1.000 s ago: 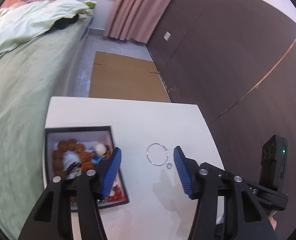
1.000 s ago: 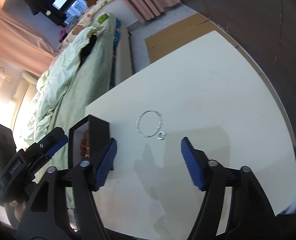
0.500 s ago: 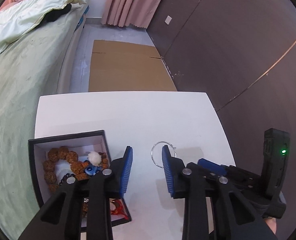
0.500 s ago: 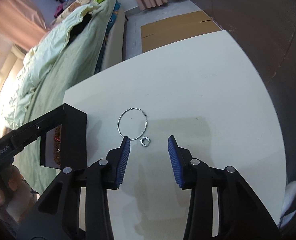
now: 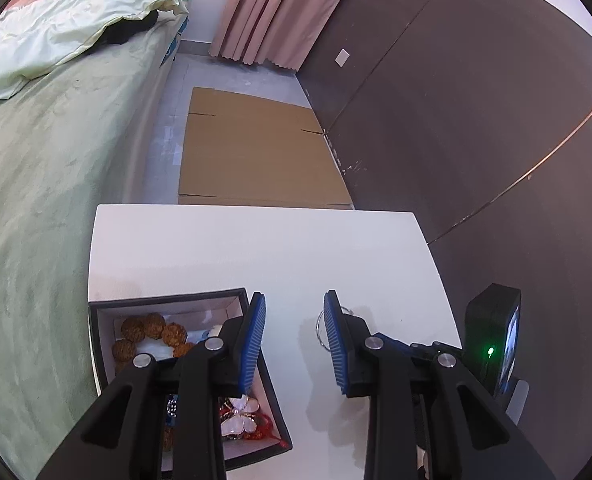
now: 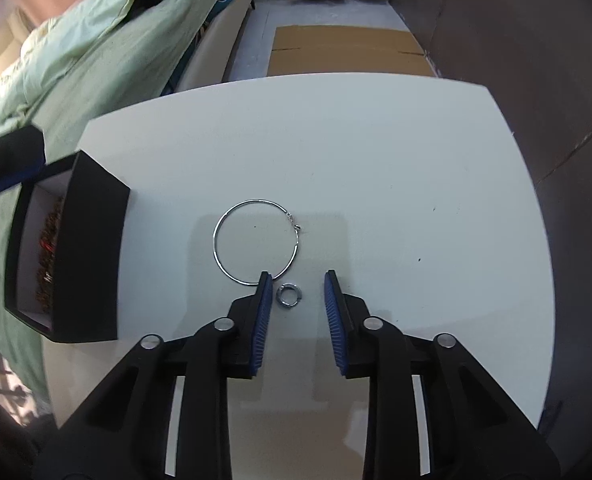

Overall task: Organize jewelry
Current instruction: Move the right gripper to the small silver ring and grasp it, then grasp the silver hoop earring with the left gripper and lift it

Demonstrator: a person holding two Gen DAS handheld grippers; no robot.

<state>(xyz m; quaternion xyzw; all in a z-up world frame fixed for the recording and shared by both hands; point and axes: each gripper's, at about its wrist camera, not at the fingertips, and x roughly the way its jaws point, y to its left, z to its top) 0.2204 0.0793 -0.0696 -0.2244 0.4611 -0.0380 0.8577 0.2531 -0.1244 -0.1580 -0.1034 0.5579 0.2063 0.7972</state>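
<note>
A black jewelry box (image 5: 99, 320) with a white lining stands on the white table (image 6: 376, 160) and holds a brown bead bracelet (image 5: 147, 330) and a white butterfly piece (image 5: 237, 416). It also shows at the left in the right wrist view (image 6: 91, 248). A large silver hoop (image 6: 219, 220) and a small silver ring (image 6: 289, 293) lie on the table. My right gripper (image 6: 298, 280) is open, low over the table, with the small ring between its fingertips. My left gripper (image 5: 293, 302) is open and empty, between the box and the hoop (image 5: 319, 330).
A bed with green bedding (image 5: 47, 168) runs along the table's left side. Flat cardboard (image 5: 255, 152) lies on the floor beyond the table. A dark wall (image 5: 476, 120) stands on the right. The right gripper's body (image 5: 492, 340) sits at the table's right edge.
My right gripper has moved forward and down so the small ring now lies between its fingertips, its jaws narrower than a second ago. My left gripper's jaws narrowed, then widened a little.
</note>
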